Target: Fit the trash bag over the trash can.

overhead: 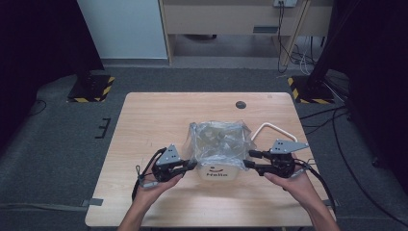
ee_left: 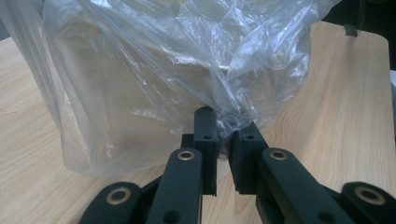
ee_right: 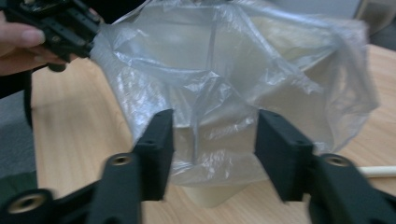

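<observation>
Both tongs at the bag (overhead: 219, 139) rim — left tongs (ee_left: 225, 135) pinching, right tongs (ee_right: 212, 140) open.

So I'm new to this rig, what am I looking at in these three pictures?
No robot here: a person holds a two-jaw tool in each hand. The high view looks down on a wooden table; the other two cameras ride on the tools and look along their black jaws. On the table stands a small white bin lined with a clear plastic bag, a white handle behind it. The left gripper pinches a fold of the bag's edge. The right gripper has its jaws apart, with the bag between them and nothing gripped.
</observation>
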Tool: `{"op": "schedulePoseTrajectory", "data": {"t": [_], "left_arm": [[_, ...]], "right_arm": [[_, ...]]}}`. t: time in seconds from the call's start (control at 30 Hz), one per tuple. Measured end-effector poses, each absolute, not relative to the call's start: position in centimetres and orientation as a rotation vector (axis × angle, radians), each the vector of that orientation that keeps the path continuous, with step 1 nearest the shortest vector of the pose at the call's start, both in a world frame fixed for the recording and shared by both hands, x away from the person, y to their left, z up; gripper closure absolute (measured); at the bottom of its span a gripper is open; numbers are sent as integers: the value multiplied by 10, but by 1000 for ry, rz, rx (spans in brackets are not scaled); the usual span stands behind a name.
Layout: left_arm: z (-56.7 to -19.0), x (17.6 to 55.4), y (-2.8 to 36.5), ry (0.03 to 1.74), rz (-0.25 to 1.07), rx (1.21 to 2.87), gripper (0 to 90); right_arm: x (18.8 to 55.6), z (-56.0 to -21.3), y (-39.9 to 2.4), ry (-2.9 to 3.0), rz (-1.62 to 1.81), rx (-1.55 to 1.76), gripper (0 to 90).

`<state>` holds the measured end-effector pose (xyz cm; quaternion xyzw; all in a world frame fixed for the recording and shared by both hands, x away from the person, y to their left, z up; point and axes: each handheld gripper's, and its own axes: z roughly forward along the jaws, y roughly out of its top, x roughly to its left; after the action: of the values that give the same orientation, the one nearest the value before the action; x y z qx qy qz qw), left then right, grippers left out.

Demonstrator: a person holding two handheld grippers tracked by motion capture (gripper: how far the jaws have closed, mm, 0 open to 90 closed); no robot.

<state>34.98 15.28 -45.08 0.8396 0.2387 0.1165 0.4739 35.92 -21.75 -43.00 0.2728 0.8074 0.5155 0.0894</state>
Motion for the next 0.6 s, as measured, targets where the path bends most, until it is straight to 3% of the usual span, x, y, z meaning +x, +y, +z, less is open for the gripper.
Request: {"op": "schedulePoseTrajectory", "data": {"t": [0.1, 0.27, 0.47, 0.6], "left_arm": [[-451, 350, 153, 583, 286, 2053, 835], [-451, 349, 151, 587, 297, 2052, 835], [-450, 347, 151, 607, 359, 2061, 876], [-447, 345, 154, 611, 373, 2053, 892]], "right_arm": [[358, -430, -217, 2418, 1555, 804, 725], [359, -431, -217, 2422, 1560, 814, 756], [362, -431, -217, 2395, 1555, 804, 895], [352, -430, -221, 2365, 1565, 759, 900]]}}
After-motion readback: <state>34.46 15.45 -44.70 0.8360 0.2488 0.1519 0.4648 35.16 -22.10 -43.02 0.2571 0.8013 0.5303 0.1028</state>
